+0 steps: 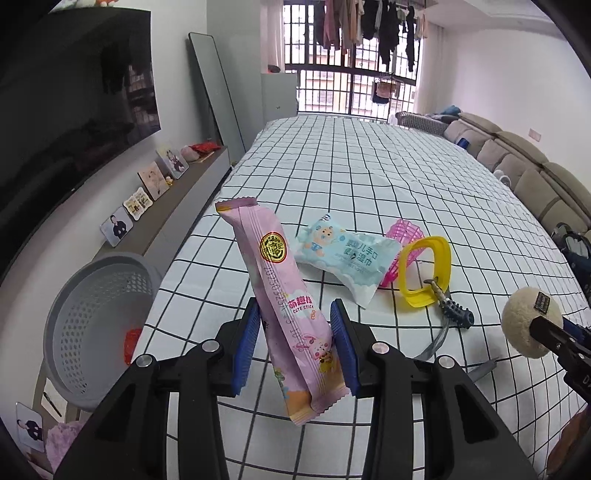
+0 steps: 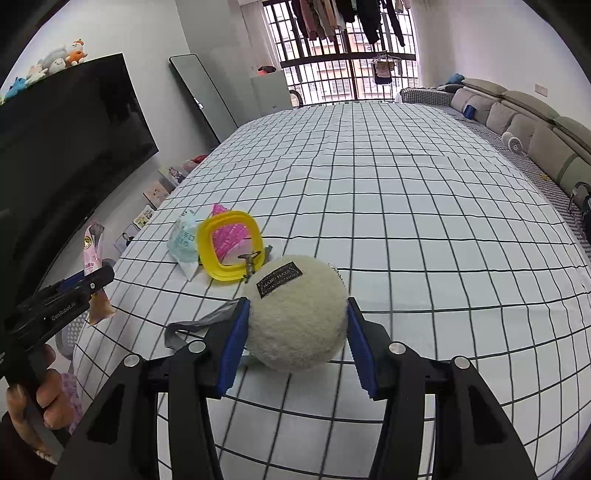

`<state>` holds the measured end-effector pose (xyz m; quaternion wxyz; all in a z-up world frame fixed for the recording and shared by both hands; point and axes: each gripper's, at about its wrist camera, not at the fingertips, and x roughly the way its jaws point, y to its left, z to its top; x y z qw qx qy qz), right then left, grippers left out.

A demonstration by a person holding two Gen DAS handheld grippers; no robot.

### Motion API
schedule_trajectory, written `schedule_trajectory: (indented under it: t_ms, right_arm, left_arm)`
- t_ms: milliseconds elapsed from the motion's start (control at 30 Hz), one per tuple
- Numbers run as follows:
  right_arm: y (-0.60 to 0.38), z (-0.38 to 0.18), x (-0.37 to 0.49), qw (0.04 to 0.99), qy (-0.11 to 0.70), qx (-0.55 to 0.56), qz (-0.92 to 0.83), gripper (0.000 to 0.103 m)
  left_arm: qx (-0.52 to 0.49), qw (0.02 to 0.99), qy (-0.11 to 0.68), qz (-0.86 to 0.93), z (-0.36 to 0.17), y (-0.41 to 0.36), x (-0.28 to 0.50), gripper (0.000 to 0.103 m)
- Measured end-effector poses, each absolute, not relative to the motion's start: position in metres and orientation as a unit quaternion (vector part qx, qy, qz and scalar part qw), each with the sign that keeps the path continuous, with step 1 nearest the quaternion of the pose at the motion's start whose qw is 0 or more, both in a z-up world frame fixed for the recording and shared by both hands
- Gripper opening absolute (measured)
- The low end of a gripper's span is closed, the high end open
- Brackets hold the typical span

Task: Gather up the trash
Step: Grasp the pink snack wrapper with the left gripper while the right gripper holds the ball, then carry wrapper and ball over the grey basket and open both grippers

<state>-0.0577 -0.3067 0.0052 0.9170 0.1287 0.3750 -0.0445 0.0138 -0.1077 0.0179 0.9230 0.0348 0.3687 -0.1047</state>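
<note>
Premises: a home living room. Wall-mounted television (image 2: 66,122) above a low cabinet (image 1: 184,206) bearing framed photos (image 1: 151,181); sectional sofa (image 2: 524,129); laundry (image 2: 351,18) hanging at a barred window (image 1: 332,85).

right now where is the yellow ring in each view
Left wrist view: the yellow ring lies right of centre, beyond the plush ball.
Right wrist view: it sits left of centre, just beyond that ball.
Shared landmark: the blue wipes packet beside it.

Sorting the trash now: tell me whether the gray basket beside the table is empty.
Not empty. The gray basket shows a red item low inside its perforated wall in the left wrist view; the rest of its interior looks bare.
</note>
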Motion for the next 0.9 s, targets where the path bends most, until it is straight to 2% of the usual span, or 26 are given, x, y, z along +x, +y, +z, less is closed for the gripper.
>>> schedule_trajectory:
  t_ms: [900]
  right_arm:
    - [-0.062,0.033,0.064,0.902,0.39,0.012,0.184,0.05]
  left_arm:
    - [-0.019,0.937,0.347,0.044,0.029,0.093,0.022,0.039]
